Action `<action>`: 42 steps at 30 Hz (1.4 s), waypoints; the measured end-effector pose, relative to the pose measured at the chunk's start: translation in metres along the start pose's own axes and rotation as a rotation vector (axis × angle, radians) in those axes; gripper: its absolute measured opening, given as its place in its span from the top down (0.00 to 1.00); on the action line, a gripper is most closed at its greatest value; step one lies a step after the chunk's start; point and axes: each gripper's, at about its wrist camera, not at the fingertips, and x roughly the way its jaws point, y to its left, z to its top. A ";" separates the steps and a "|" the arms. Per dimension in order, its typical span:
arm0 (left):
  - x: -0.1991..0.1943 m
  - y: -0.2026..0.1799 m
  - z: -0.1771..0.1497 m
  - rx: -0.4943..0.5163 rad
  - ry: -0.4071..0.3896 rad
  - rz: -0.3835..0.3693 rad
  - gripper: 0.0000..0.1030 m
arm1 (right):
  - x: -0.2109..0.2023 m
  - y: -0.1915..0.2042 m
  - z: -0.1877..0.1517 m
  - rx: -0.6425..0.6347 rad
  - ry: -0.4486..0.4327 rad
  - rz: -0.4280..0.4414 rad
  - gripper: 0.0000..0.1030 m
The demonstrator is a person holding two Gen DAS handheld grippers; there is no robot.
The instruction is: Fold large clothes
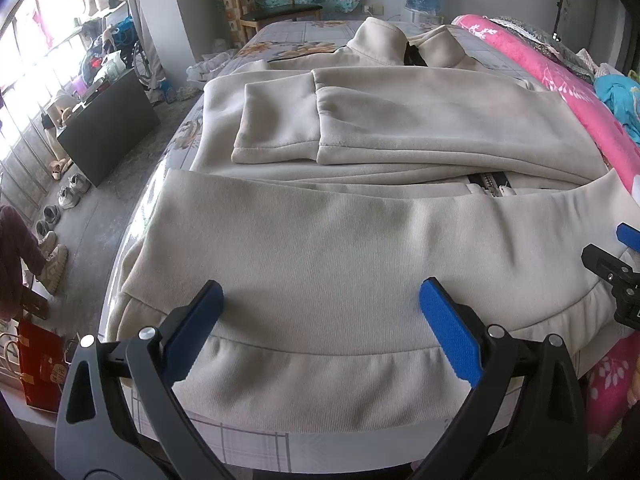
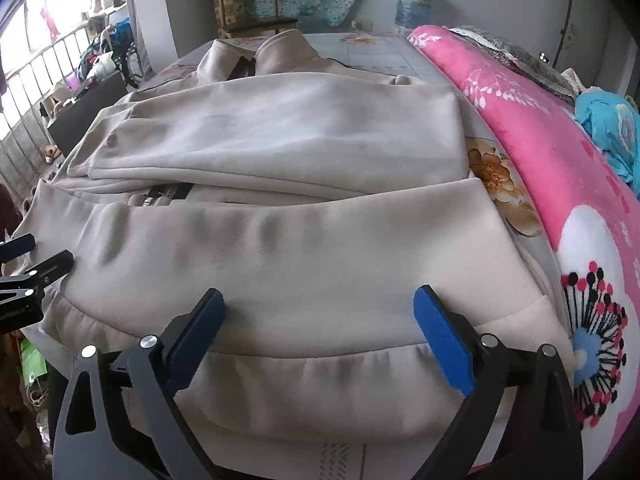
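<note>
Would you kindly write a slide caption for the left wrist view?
Open left gripper above the hem of a partly folded beige jacket on a bed.

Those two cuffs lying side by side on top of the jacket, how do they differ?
In the left wrist view, the left cuff looks narrower and sits further left; the right cuff looks wider. The right cuff's edge overlaps the left cuff where they meet. The right cuff's sleeve runs off to the right; the left cuff's sleeve is hidden beneath it. Both are beige, lie flat on the folded jacket, and neither is gripped.
</note>
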 end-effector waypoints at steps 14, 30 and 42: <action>0.000 0.000 0.000 0.000 0.000 0.000 0.07 | 0.003 -0.003 0.002 0.011 0.025 0.016 0.06; 0.000 0.000 -0.001 -0.001 -0.002 0.001 0.07 | 0.004 -0.002 0.002 0.009 0.034 0.017 0.06; 0.001 0.000 -0.002 -0.001 -0.005 0.000 0.07 | 0.005 -0.002 0.003 0.012 0.048 0.022 0.06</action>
